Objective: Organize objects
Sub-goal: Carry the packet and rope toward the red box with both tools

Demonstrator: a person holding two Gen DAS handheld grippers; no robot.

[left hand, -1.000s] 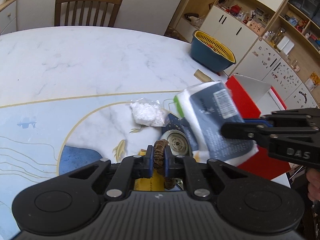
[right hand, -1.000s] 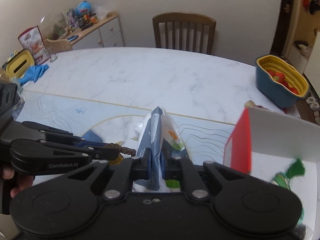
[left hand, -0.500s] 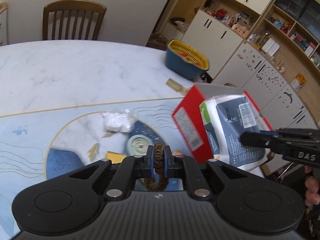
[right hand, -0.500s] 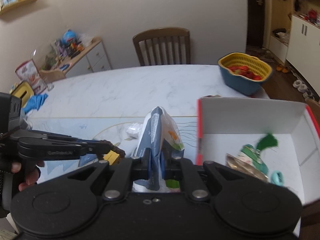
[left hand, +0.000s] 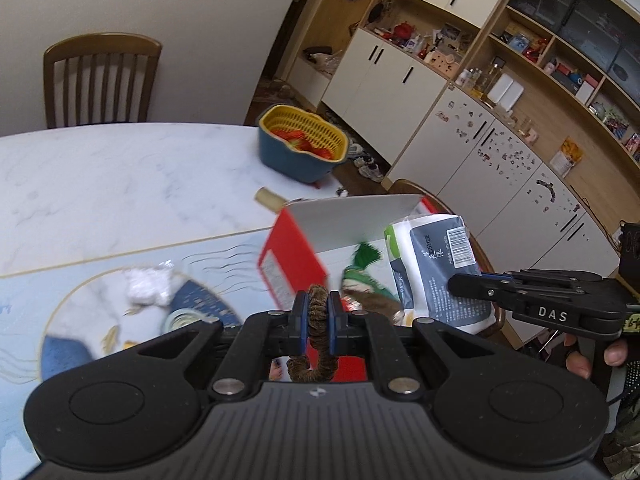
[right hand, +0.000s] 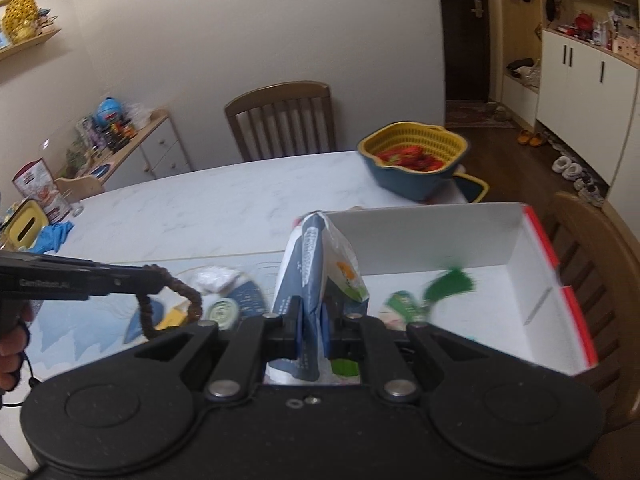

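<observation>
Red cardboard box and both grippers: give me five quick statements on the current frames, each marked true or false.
1. The left gripper is shut on a brown braided bead bracelet. True.
2. The right gripper holds a white and navy tissue pack. True.
3. The red cardboard box with white inside holds nothing. False: a green tasselled item and other small things lie in it.
4. The blue basin with the yellow strainer basket sits inside the box. False: it stands apart on the white marble table.
5. The tissue pack lies flat on the table. False: it is held up off it.
</observation>
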